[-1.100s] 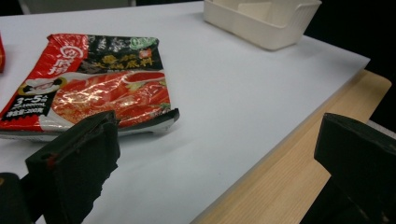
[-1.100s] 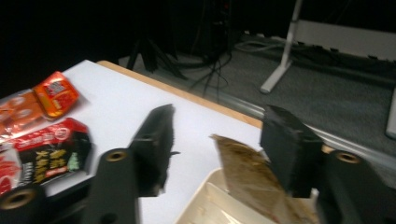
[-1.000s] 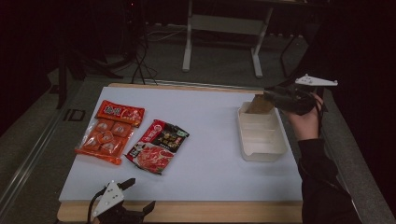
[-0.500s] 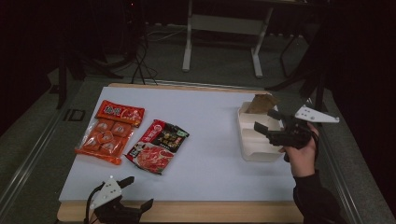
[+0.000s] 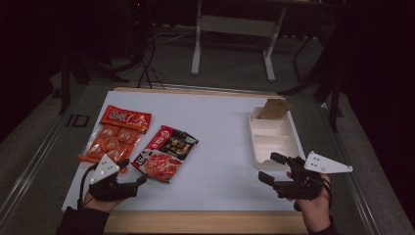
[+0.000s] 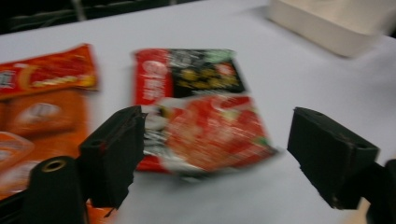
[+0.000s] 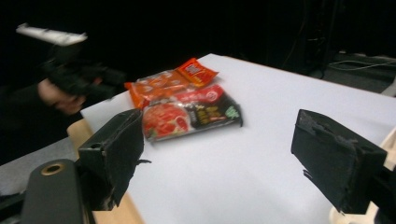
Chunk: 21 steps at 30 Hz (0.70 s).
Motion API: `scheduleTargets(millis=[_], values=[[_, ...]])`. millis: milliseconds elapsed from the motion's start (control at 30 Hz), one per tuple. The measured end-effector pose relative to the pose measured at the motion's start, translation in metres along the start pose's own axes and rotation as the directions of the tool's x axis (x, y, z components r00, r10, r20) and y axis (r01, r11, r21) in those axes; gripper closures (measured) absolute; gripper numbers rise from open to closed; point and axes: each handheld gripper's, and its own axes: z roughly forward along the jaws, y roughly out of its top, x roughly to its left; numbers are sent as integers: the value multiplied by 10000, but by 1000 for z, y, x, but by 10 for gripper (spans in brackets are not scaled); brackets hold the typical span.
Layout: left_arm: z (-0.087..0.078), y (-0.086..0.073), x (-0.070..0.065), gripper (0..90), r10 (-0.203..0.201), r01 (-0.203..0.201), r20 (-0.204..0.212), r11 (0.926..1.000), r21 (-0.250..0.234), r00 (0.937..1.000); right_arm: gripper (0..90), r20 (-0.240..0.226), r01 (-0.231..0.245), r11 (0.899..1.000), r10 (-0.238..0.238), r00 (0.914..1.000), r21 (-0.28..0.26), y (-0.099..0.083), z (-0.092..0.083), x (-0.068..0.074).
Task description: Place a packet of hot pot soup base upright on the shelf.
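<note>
Left claw point(image 5: 139, 180): jaws apart, just been closing, nothing clamped; red-black snack packet point(image 5: 166, 152) flat on white surface point(image 5: 220, 147) just ahead of tips, orange packet point(image 5: 116, 133) beside it, to claw's left. Right claw point(image 5: 268, 169): jaws apart, empty, near white tray point(image 5: 274, 142); brown packet point(image 5: 272, 108) at tray's far end.

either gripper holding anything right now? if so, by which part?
Nothing is held. The left gripper has open jaws aimed at the red-and-black packet, not touching it. The right gripper is open beside the white tray.
</note>
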Motion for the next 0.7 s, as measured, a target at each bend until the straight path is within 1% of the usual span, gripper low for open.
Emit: scheduleTargets(millis=[33, 67, 100, 133, 167, 200, 233, 267, 300, 333, 367, 400, 433, 467, 500, 533, 567, 633, 667, 700], values=[[3, 4, 7, 253, -51, 51, -17, 10000, 50, 10000, 169, -17, -15, 10000, 15, 10000, -8, -2, -2, 2], [7, 8, 16, 355, -151, 153, -192, 9998, 116, 9997, 169, -120, -78, 9999, 76, 9999, -121, -5, -5, 7], [7, 8, 16, 424, -151, 153, -192, 9998, 116, 9997, 170, -191, -144, 9997, 141, 9997, -182, -6, -6, 9], [11, 11, 21, 424, -105, 110, -231, 9997, 231, 9997, 170, -191, -144, 9997, 141, 9997, -182, -6, -6, 9], [19, 16, 28, 523, 39, -8, -530, 9982, 593, 9986, 170, -234, -205, 9995, 200, 9995, -229, -8, -7, 12], [19, 16, 28, 586, 39, -8, -530, 9982, 593, 9986, 170, -201, -147, 9996, 142, 9997, -255, -10, -7, 13], [30, 22, 33, 622, 241, -161, -780, 9947, 1020, 9967, 172, -153, -46, 9995, 41, 9999, -306, -11, -8, 14], [30, 22, 33, 691, 241, -161, -780, 9947, 1020, 9967, 172, -153, -46, 9995, 41, 9999, -306, -11, -8, 14], [36, 24, 36, 725, 292, -195, -820, 9929, 1171, 9962, 172, -78, 184, 9990, -187, 9998, -401, -13, -9, 15], [42, 26, 38, 763, 364, -248, -868, 9911, 1311, 9956, 172, -43, 208, 9986, -210, 9998, -495, -14, -11, 15], [48, 28, 41, 799, 318, -184, -889, 9888, 1479, 9955, 172, -103, 183, 9984, -189, 9998, -542, -15, -11, 15], [54, 29, 44, 829, 310, -154, -924, 9861, 1657, 9952, 173, -126, 170, 9986, -177, 9998, -506, -16, -12, 14], [59, 29, 46, 829, 304, -135, -965, 9851, 1712, 9949, 173, -126, 170, 9986, -177, 9998, -506, -16, -12, 14], [65, 29, 49, 890, 332, -139, -991, 9817, 1900, 9945, 172, -68, 241, 9986, -244, 9997, -472, -18, -13, 13], [70, 28, 50, 890, 396, -160, -1101, 9782, 2073, 9931, 172, -68, 241, 9986, -244, 9997, -472, -18, -13, 13], [75, 26, 52, 898, 444, -154, -1253, 9746, 2235, 9911, 173, -88, 144, 9986, -149, 9999, -517, -20, -14, 12], [80, 25, 54, 898, 479, -162, -1272, 9707, 2398, 9907, 173, -88, 144, 9986, -149, 9999, -517, -20, -14, 12], [89, 22, 58, 899, 546, -98, -1519, 9595, 2816, 9869, 173, -105, 30, 9992, -35, 9999, -404, -25, -14, 9], [97, 21, 61, 899, 477, -31, -1432, 9549, 2970, 9885, 173, -165, -35, 9994, 29, 9999, -357, -27, -13, 8], [97, 21, 61, 899, 477, -31, -1432, 9549, 2970, 9885, 173, -165, -35, 9994, 29, 9999, -357, -27, -13, 8]])
